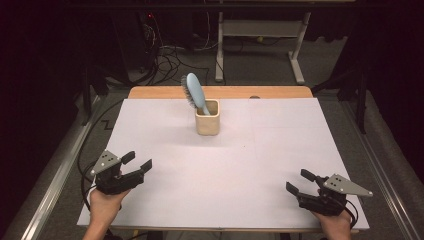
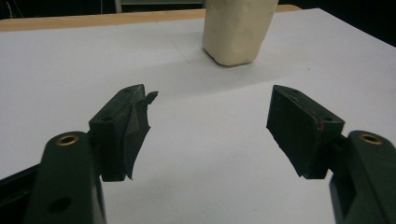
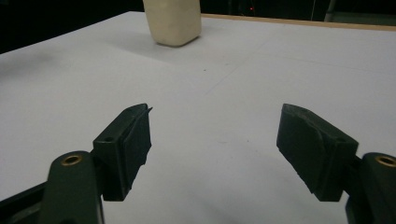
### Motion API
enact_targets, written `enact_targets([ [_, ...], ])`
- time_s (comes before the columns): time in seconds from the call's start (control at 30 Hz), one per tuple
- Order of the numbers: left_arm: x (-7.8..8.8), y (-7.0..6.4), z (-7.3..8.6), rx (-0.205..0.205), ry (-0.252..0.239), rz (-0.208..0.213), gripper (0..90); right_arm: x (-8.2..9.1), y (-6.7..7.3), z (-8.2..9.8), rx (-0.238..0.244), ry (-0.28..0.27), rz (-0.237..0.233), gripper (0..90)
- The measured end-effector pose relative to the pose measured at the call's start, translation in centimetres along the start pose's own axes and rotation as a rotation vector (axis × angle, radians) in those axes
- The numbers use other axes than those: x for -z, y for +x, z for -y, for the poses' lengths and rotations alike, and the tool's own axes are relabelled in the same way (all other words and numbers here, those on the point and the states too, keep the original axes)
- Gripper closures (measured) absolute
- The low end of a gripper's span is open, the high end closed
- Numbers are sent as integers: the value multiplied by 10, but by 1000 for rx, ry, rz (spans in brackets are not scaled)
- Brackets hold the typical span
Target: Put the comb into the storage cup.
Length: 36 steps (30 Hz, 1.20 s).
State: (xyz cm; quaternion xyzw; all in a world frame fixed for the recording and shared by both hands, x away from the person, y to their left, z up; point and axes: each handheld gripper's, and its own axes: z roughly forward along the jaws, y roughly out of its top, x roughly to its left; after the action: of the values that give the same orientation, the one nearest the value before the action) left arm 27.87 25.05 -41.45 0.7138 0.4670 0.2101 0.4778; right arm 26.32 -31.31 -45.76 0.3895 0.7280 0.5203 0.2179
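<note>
1. My left gripper (image 1: 138,161) sits near the front left corner of the white table (image 1: 235,200), held in the person's left hand (image 1: 102,202). Jaws spread wide, nothing between them.
2. In the left gripper view I see both black jaws apart with bare white surface in the gap. The pad on the left-side jaw looks torn at its tip.
3. My right gripper (image 1: 300,182) sits near the front right corner, in the person's right hand (image 1: 336,224). Jaws wide apart too, nothing held.
4. Right gripper view: same story, gap shows plain tabletop, no object touching either pad.
5. The cup (image 1: 207,117), cream-coloured with squarish sides, stands upright toward the back of the table, roughly centred, well apart from both grippers.
6. A light blue hairbrush (image 1: 195,93) stands in the cup, handle down, head sticking out above the rim and leaning toward the left in the high view, bristles facing left.
7. Left gripper view has the cup's lower body ahead of the jaws, a bit right of centre; right gripper view has it ahead and to the left.
8. Wooden table edge (image 1: 280,92) shows behind the white surface at the far side.
9. Both grippers point roughly toward the cup.
</note>
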Motion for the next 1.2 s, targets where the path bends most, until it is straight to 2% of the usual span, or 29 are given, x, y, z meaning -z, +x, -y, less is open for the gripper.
enact_targets([
  [0.8, -8, -2, 15, 13, 16, 15, 299, 1, 1, 0, 6, -5, 2, 266],
  [1.1, -13, -4, 20, 5, 28, 24, 299, 2, 1, 0, 7, -5, 3, 266],
  [1.2, -14, -5, 23, 7, 34, 5, 299, 2, 1, 0, 8, -7, 2, 266],
])
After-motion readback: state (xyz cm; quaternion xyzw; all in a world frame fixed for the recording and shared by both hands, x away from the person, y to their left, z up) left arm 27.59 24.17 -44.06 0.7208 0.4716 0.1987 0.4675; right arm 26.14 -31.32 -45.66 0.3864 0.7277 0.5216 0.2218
